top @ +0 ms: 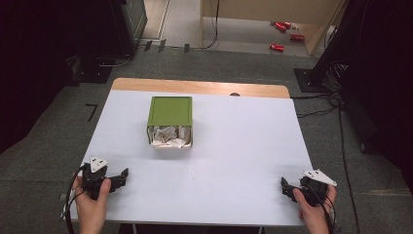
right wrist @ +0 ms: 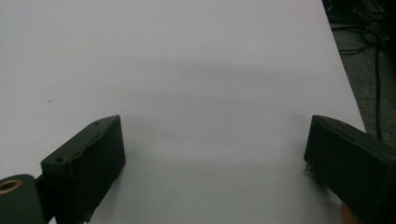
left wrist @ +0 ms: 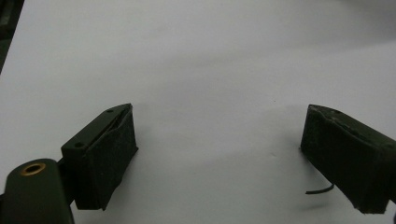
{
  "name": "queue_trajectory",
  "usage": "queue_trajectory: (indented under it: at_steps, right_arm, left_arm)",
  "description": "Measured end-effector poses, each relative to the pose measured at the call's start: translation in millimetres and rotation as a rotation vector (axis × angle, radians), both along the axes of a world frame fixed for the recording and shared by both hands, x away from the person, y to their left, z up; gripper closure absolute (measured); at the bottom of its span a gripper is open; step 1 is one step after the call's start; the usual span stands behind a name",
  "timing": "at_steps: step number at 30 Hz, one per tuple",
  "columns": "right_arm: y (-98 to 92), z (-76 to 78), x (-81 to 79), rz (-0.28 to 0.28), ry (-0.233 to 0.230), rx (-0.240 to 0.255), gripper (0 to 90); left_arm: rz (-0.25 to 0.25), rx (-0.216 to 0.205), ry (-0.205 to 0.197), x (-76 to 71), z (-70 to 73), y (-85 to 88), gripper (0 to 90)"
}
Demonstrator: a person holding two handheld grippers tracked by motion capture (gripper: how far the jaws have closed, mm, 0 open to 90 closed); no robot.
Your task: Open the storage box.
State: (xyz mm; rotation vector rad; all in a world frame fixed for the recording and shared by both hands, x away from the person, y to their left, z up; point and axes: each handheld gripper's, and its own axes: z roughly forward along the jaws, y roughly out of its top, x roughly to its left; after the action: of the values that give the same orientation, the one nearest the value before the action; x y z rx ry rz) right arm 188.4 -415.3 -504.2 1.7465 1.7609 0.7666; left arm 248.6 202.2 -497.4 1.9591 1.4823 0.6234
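Left hand-held gripper (top: 119,178): I see jaws wide apart, empty, over bare tabletop (top: 234,146).
Right hand-held gripper (top: 286,187): I see the same.

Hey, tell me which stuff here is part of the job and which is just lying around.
Part of the job:
- green box with crumpled paper inside
- left gripper, jaws open
- right gripper, jaws open
- white table

Lying about:
- red cans on the floor beyond
- cables on the floor
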Motion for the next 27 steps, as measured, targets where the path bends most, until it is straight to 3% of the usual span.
queue_trajectory:
  at_steps: [7, 11, 20, 27]
  right_arm:
    - [0.0, 0.7, -0.9, -0.004, -0.003, -0.001, 6.0]
    - [1.9, 3.1, -3.5, -0.034, -0.025, -0.014, 15.4]
    - [10.0, 14.8, -4.3, -0.029, -0.054, -0.002, 14.2]
    - [30.3, 39.1, -4.3, -0.004, -0.098, 0.010, 14.1]
  left_arm:
    - [-0.001, 0.003, -0.001, 0.0, -0.2, -0.2, 10.9]
    - [-0.001, 0.003, -0.001, -0.1, -0.2, -0.3, 10.9]
    - [-0.002, 0.005, -0.001, -0.2, -0.3, -0.2, 10.9]
    - [-0.001, 0.004, -0.003, -0.2, -0.3, -0.3, 10.9]
